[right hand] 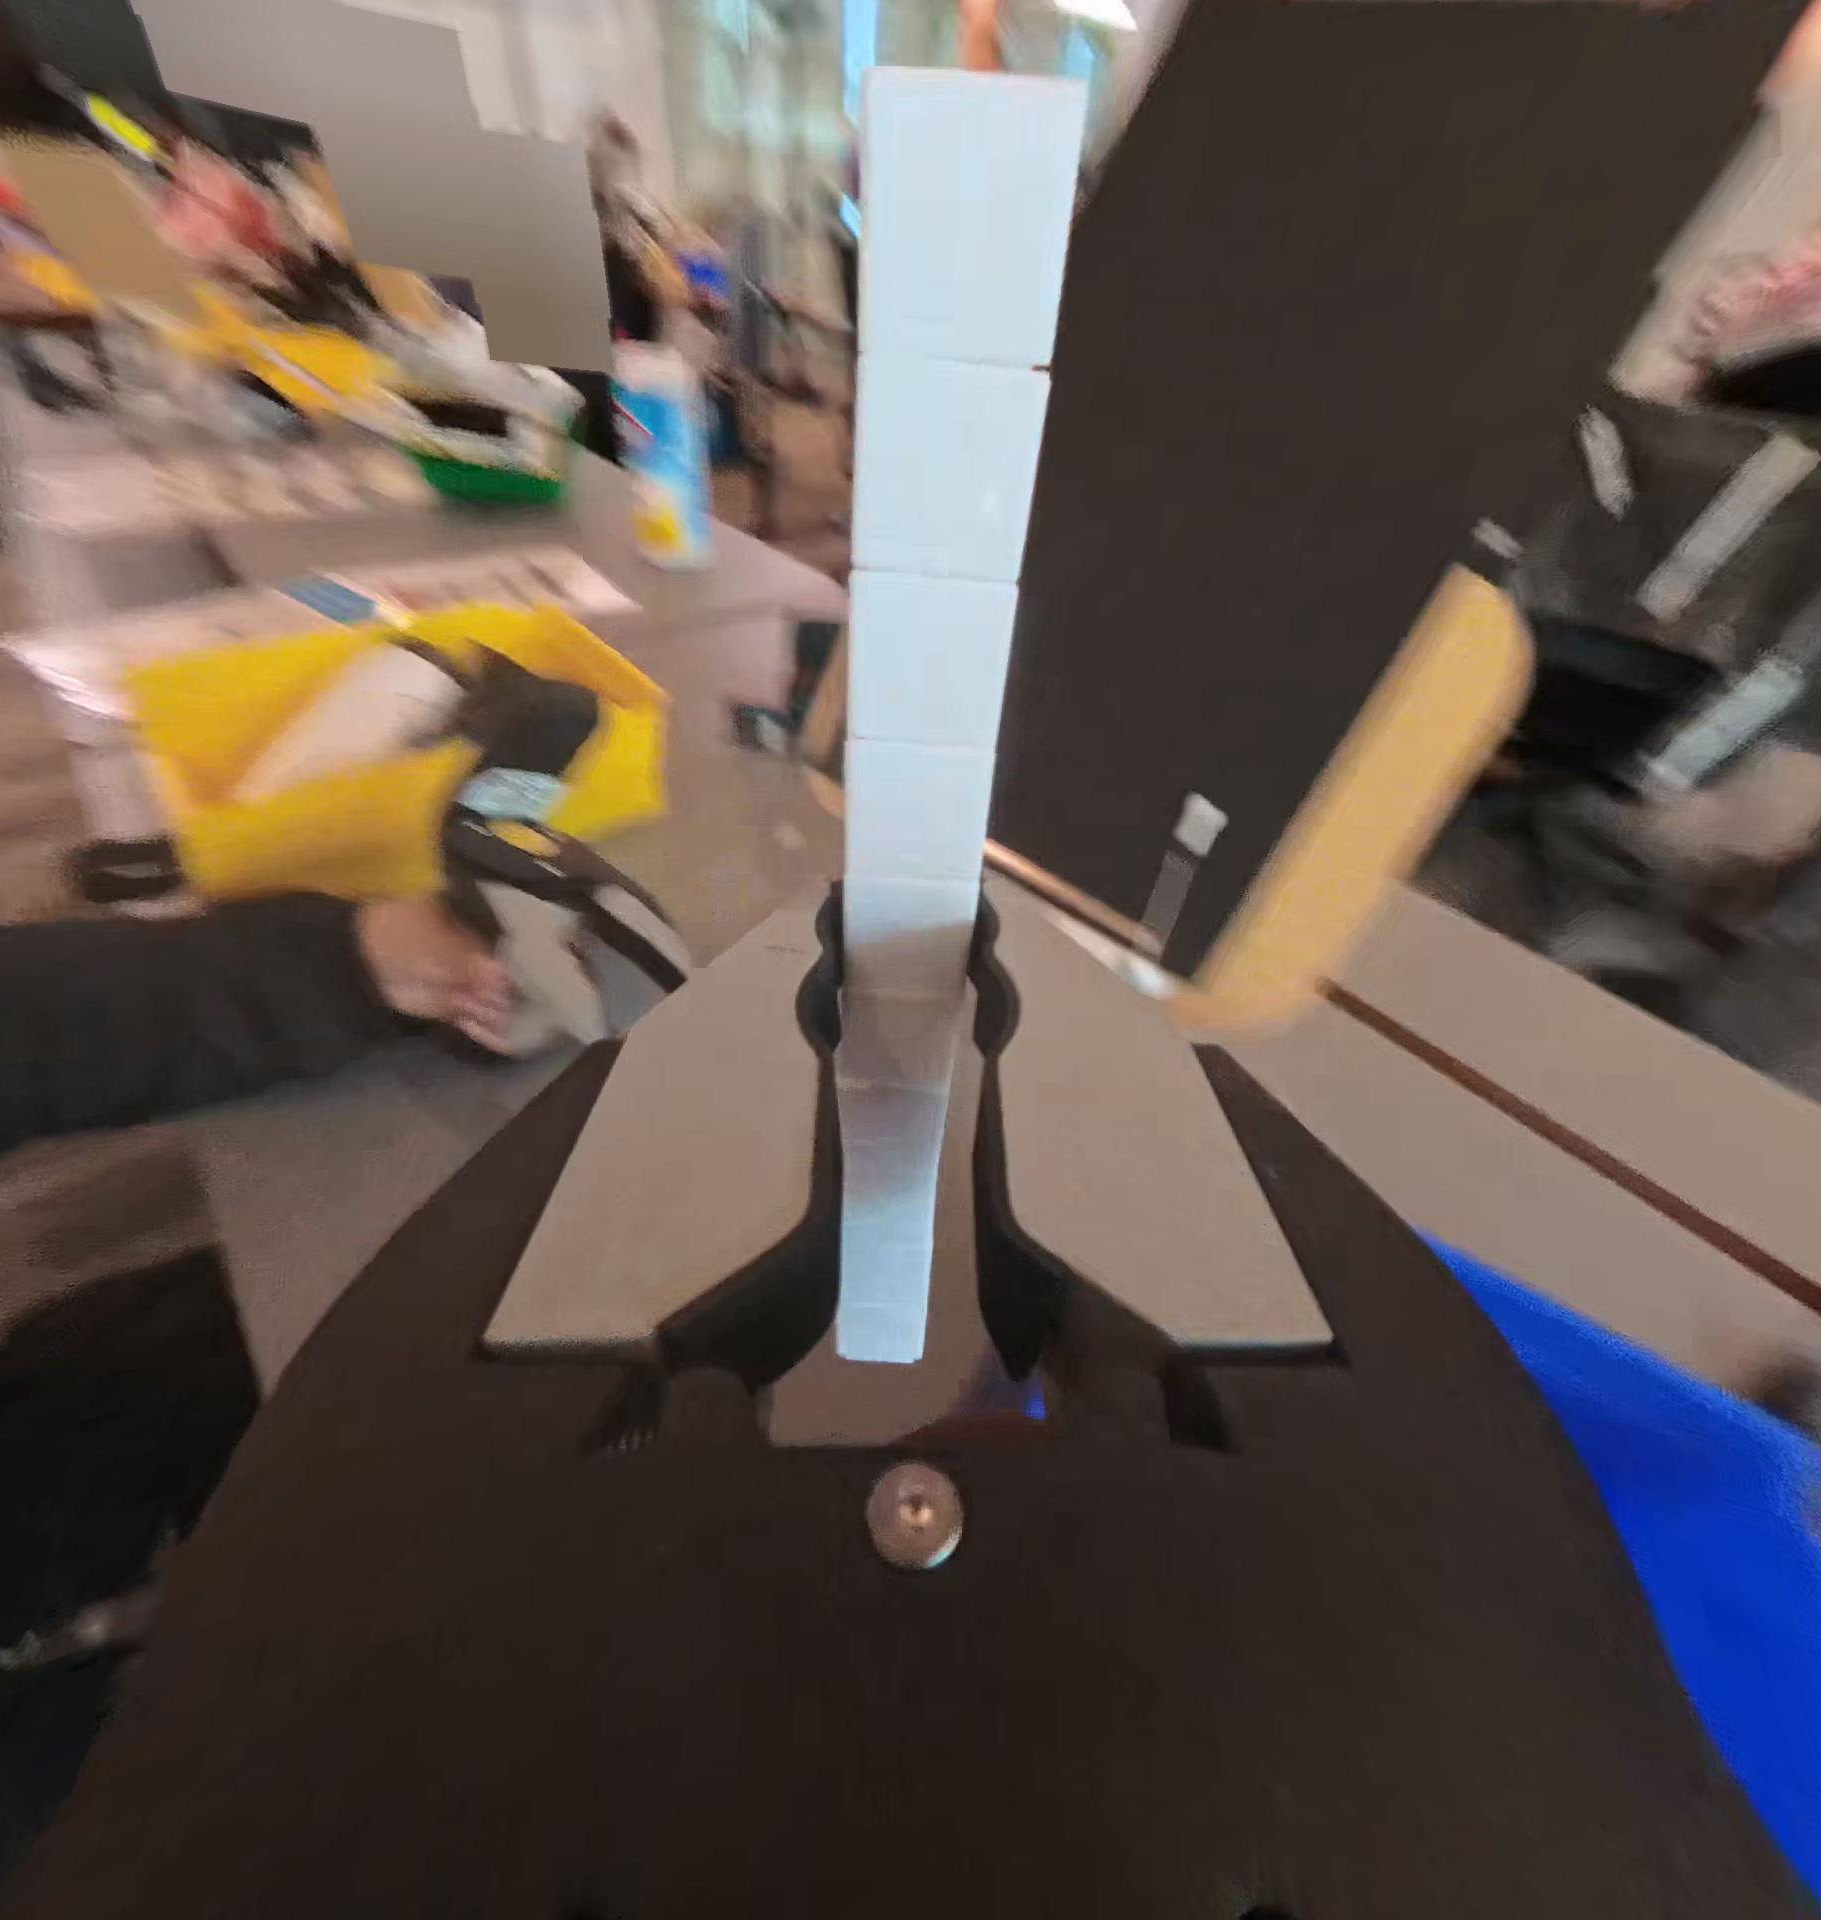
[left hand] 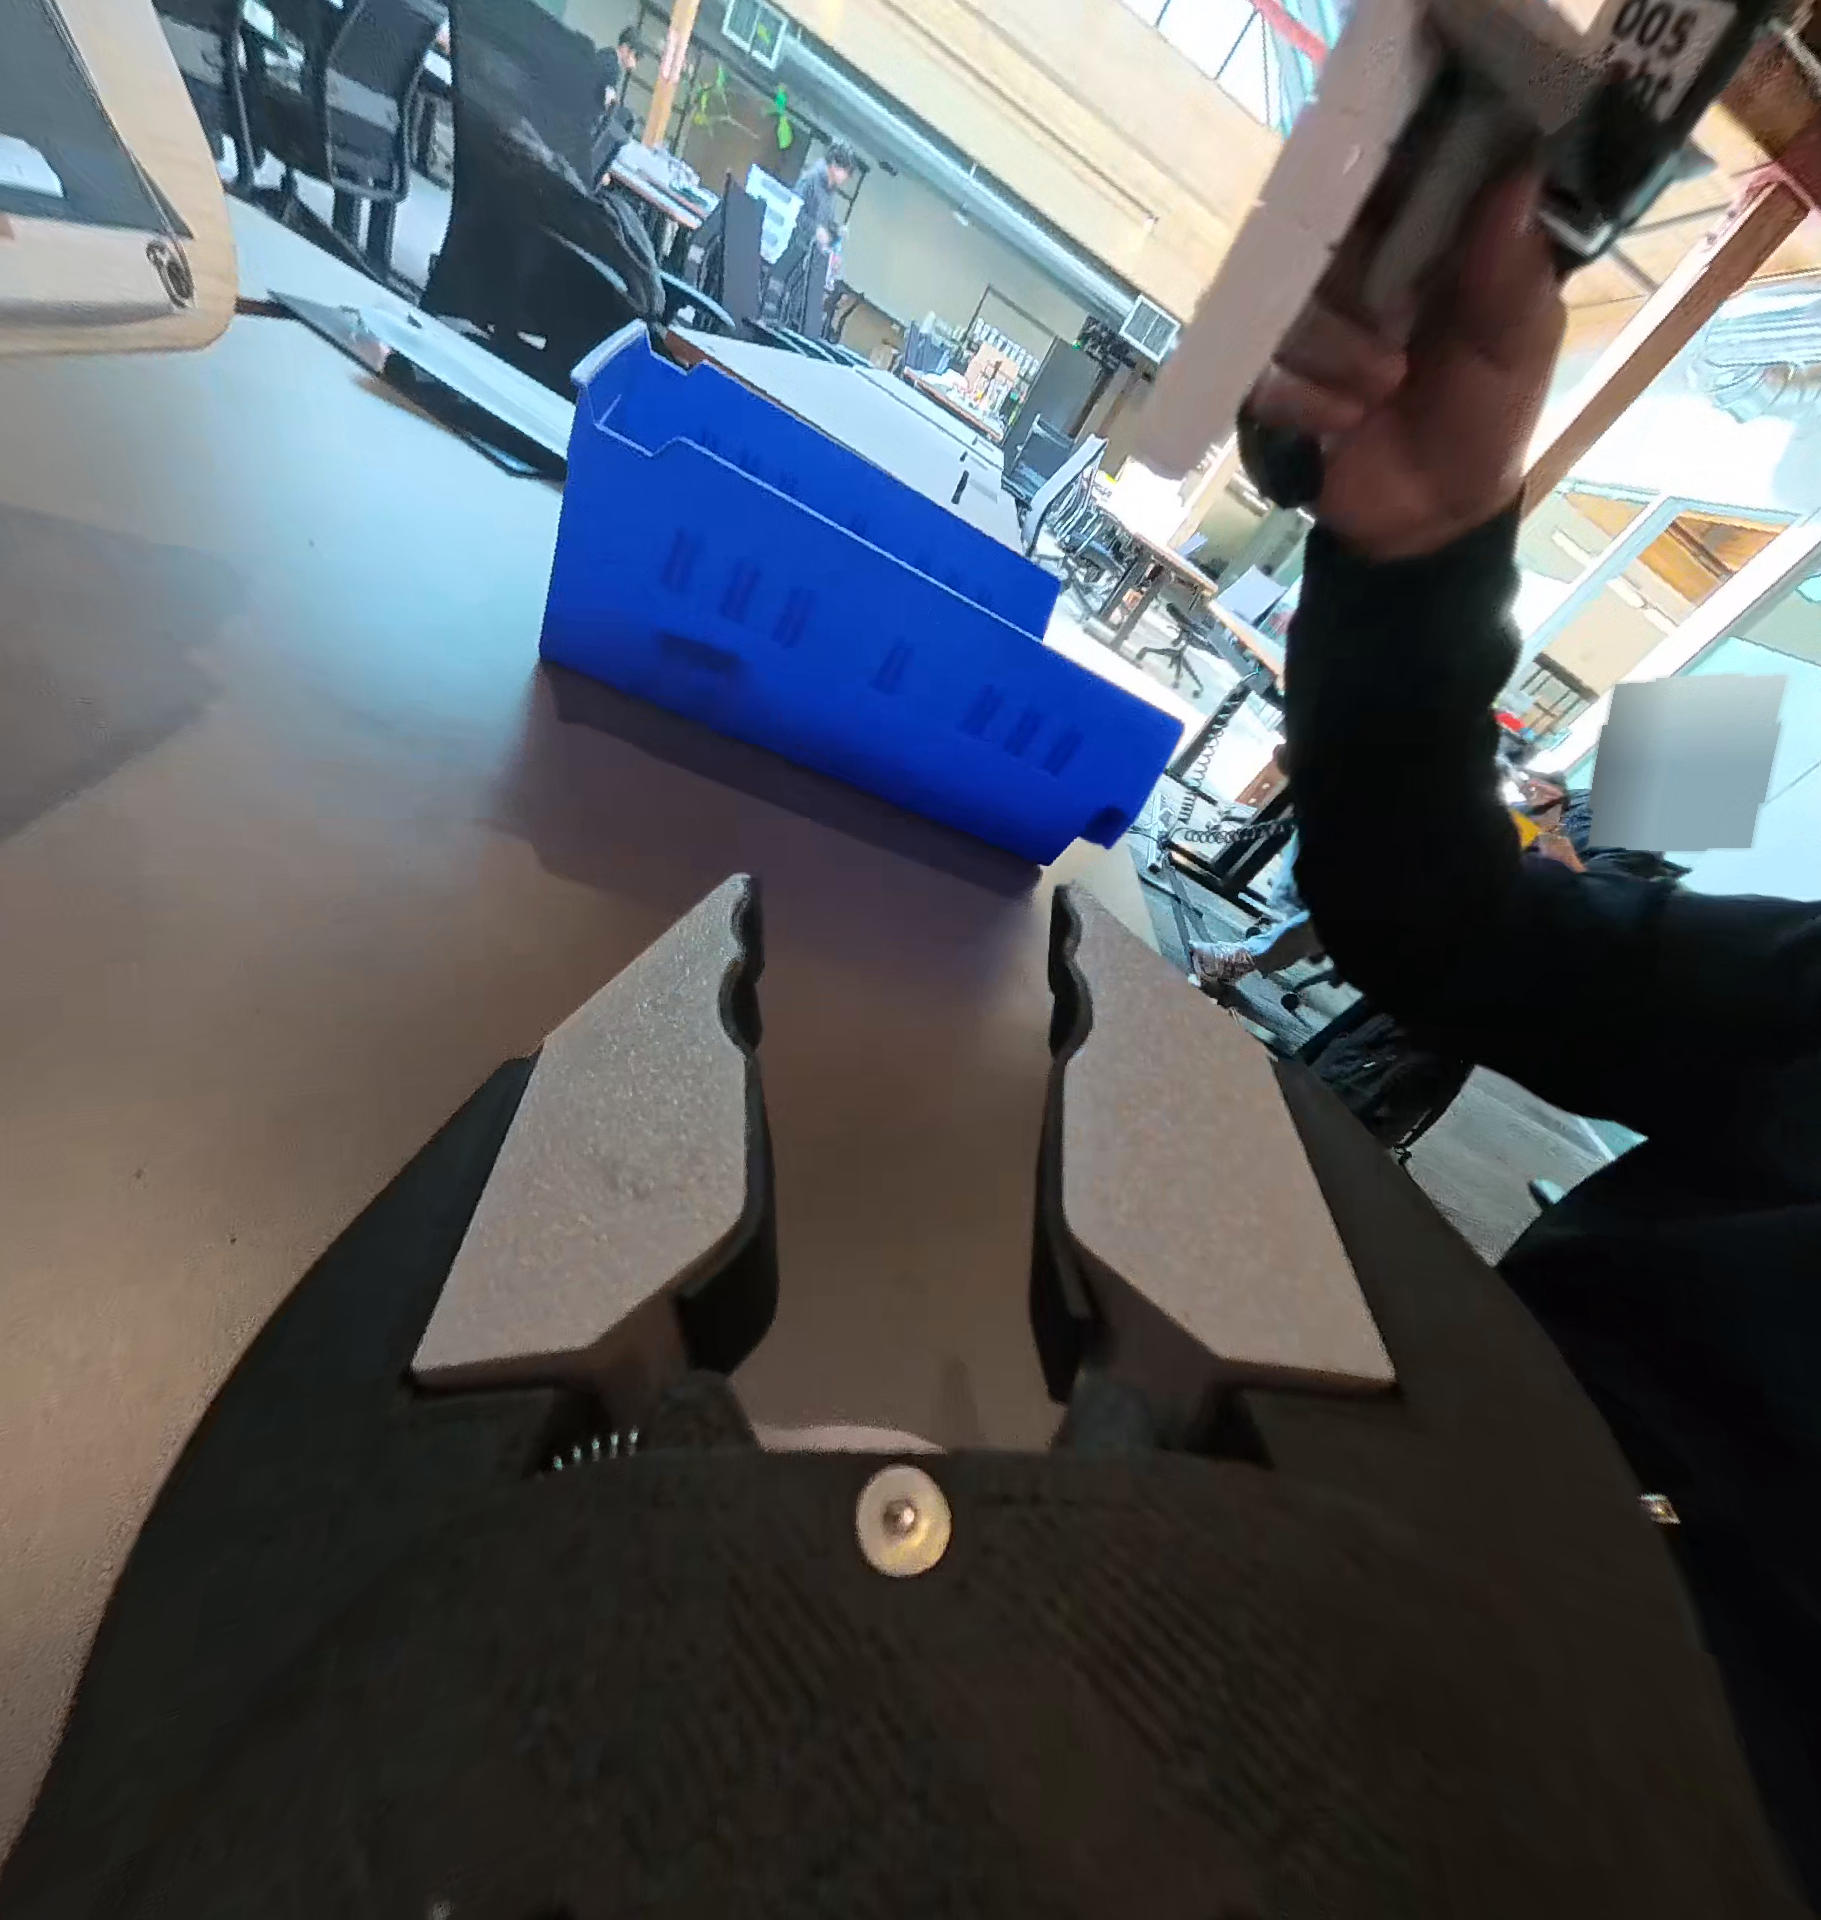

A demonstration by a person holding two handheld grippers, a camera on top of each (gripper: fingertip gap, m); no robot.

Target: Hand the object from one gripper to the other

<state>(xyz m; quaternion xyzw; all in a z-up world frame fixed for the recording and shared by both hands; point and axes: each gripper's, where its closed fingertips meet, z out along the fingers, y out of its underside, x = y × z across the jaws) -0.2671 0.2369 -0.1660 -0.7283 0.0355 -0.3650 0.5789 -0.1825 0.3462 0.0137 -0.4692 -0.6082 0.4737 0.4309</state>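
White and segmented, the long bar (right hand: 937, 644) was the thing I watched, but I took the scene left to right. My left gripper (left hand: 906, 935) sat low over the brown table (left hand: 210, 935) with its jaws spread wide and nothing between them. Just beyond its tips stood a blue bin (left hand: 833, 644) on the tabletop. Farther right in that left wrist view, a hand (left hand: 1405, 395) in a dark sleeve held the handle of the other tool high above the table, with a pale bar-like shape blurred beside it. In the right wrist view, my right gripper (right hand: 906, 977) was clamped on the bar, which ran forward from between the fingers well past their tips. The surroundings there were smeared; I made out a yellow bin (right hand: 366, 769) at left.
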